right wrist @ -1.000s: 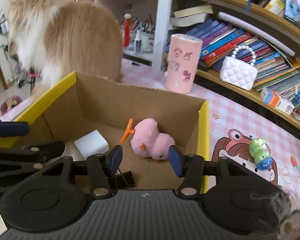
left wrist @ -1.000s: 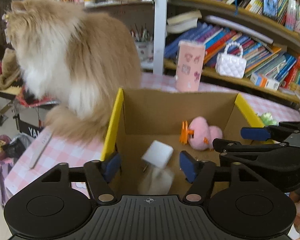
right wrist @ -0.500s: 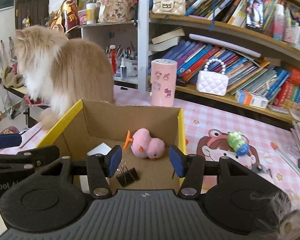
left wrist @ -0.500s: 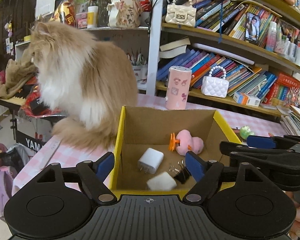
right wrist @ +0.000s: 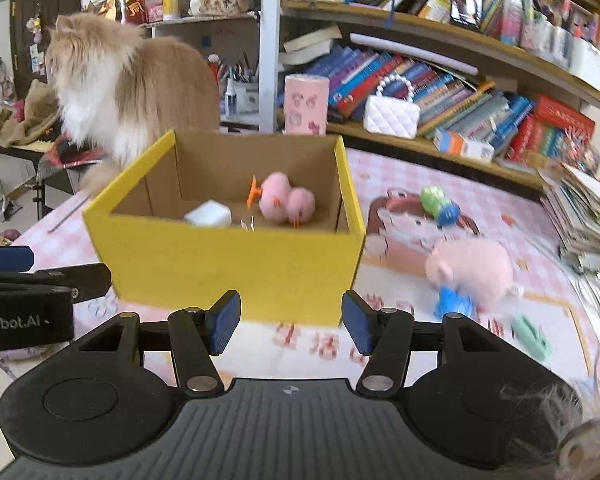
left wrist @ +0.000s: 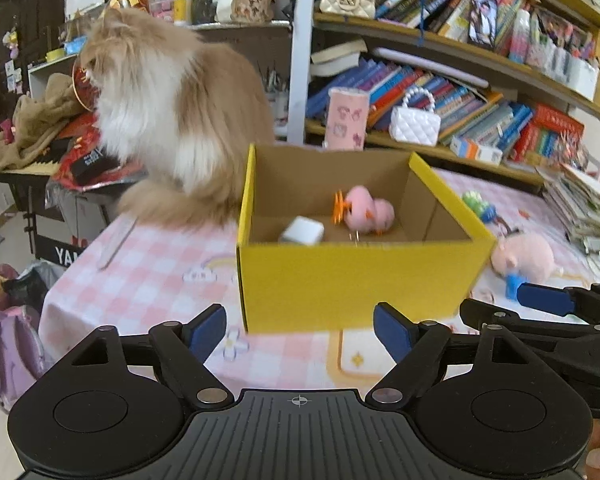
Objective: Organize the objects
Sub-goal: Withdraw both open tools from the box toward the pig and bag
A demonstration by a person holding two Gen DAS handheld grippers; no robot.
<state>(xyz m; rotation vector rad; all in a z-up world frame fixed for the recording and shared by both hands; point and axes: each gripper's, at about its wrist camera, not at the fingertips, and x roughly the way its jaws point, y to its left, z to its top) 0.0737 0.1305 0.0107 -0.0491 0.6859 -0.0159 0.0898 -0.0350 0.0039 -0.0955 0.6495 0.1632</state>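
Both jaws empty, just been opening: left gripper [left wrist: 300, 334] wide, right gripper [right wrist: 290, 322] narrower. Next, swing right of right jaws, straddle soft pink plush pig [right wrist: 470, 270]; yellow cardboard box [right wrist: 236, 268] ahead.

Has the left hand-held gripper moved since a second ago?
Yes. The left hand-held gripper has pulled back from over the yellow box, its empty jaws opening; the box now sits wholly ahead of it.

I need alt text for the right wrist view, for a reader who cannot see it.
A yellow box on a pink checked table holds a pink plush chick and a white block. The open, empty right tongs point at it; a fluffy cat sits behind.
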